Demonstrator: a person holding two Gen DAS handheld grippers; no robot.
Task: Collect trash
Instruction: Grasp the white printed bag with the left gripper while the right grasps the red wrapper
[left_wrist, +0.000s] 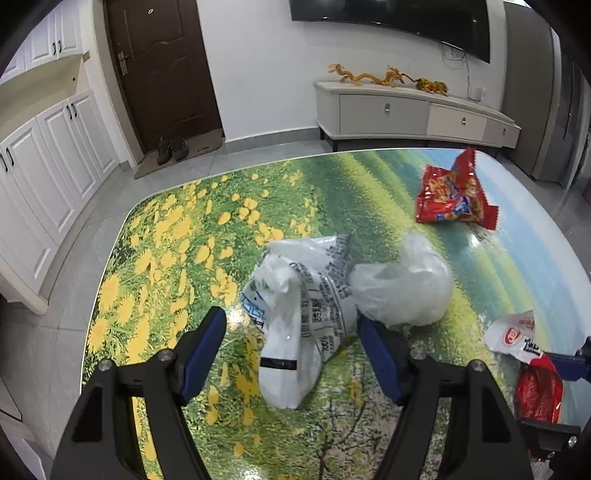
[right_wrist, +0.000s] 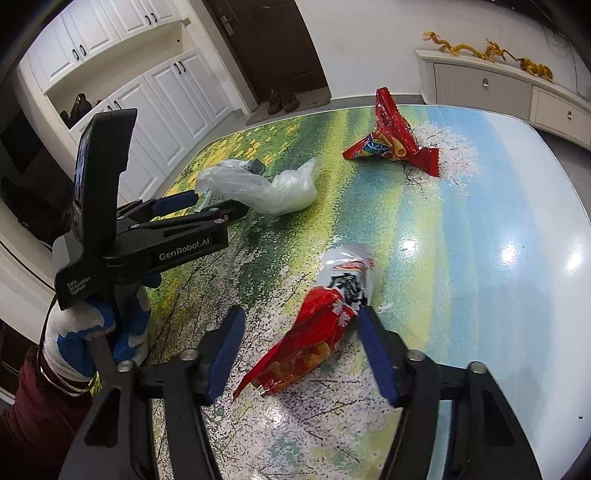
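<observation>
A crumpled white plastic bag (left_wrist: 295, 314) with printed text lies on the flower-print table (left_wrist: 166, 236). It sits between the fingers of my left gripper (left_wrist: 291, 325). The jaws stand open, with a gap at the left pad (left_wrist: 207, 350). In the right wrist view the same bag (right_wrist: 273, 188) shows in front of the left gripper (right_wrist: 214, 205). My right gripper (right_wrist: 301, 317) is open around a red and white snack wrapper (right_wrist: 332, 314), and its left pad (right_wrist: 225, 350) stands clear of the wrapper. That wrapper (left_wrist: 517, 336) also shows at the right edge of the left wrist view. A red snack packet (left_wrist: 450, 192) (right_wrist: 391, 140) lies farther back.
A gloved hand (right_wrist: 85, 332) holds the left gripper. Beyond the table's far edge are grey floor tiles, a low TV cabinet (left_wrist: 406, 110) with golden dragon figures, a dark door (left_wrist: 159, 66) with shoes on a mat, and white cupboards (left_wrist: 44, 177) on the left.
</observation>
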